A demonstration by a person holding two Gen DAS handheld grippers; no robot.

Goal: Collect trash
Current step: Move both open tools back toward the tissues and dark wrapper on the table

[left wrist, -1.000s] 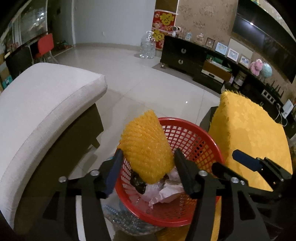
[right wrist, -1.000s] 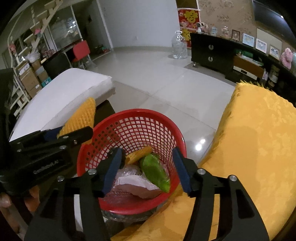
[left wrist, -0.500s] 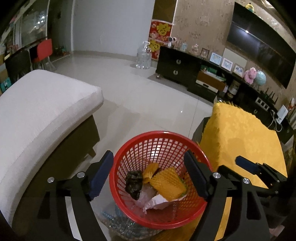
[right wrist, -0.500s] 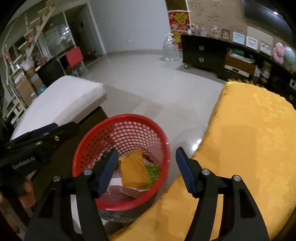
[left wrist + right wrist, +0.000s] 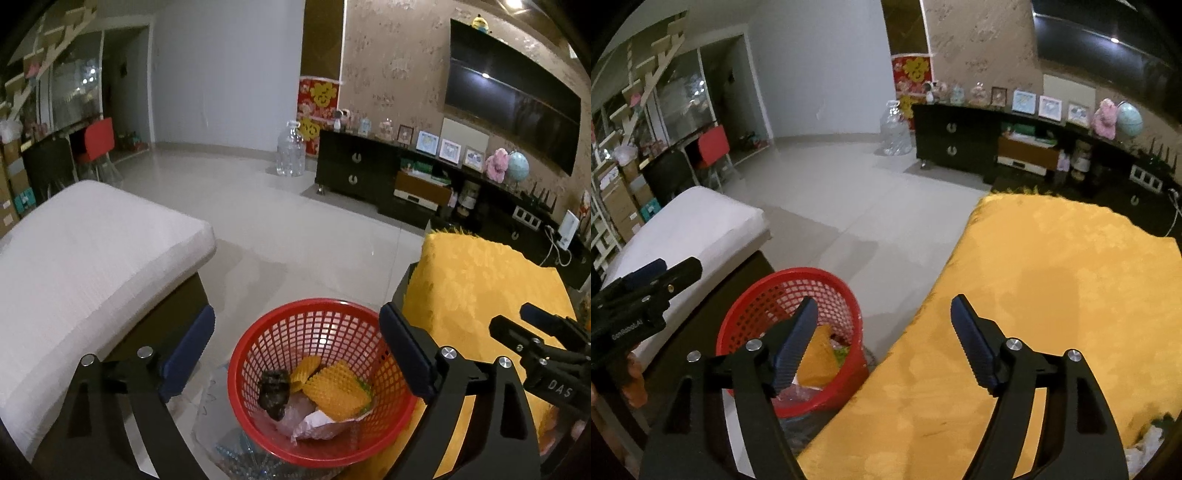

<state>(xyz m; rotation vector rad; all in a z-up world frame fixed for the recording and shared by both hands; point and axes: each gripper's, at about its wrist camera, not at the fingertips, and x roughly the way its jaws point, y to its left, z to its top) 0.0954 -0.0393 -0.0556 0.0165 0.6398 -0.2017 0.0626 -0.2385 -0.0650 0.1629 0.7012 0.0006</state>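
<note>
Left wrist view, from left to right: a white cushioned bench [image 5: 88,258] fills the left side; the left tool [image 5: 295,354] hangs over the floor with its fingers spread wide and nothing between them. Framed between those fingers stands a red mesh basket [image 5: 321,317] on the tiled floor [image 5: 295,229]. Inside it lie a black crumpled scrap [image 5: 274,392], yellow foam netting [image 5: 338,389] and a pale pink wrapper [image 5: 314,424], all touching one another. Just right of the basket is a desk under a yellow cloth [image 5: 476,280].

Right wrist view, from left to right: the left tool [image 5: 646,284] shows at the left edge, above the white bench [image 5: 698,218]. The red basket [image 5: 783,291] sits beside the yellow cloth [image 5: 1052,277], partly hidden by the left finger [image 5: 796,347] of the right tool [image 5: 886,339]. That tool is also spread and empty, poised over the cloth's near edge.
</note>
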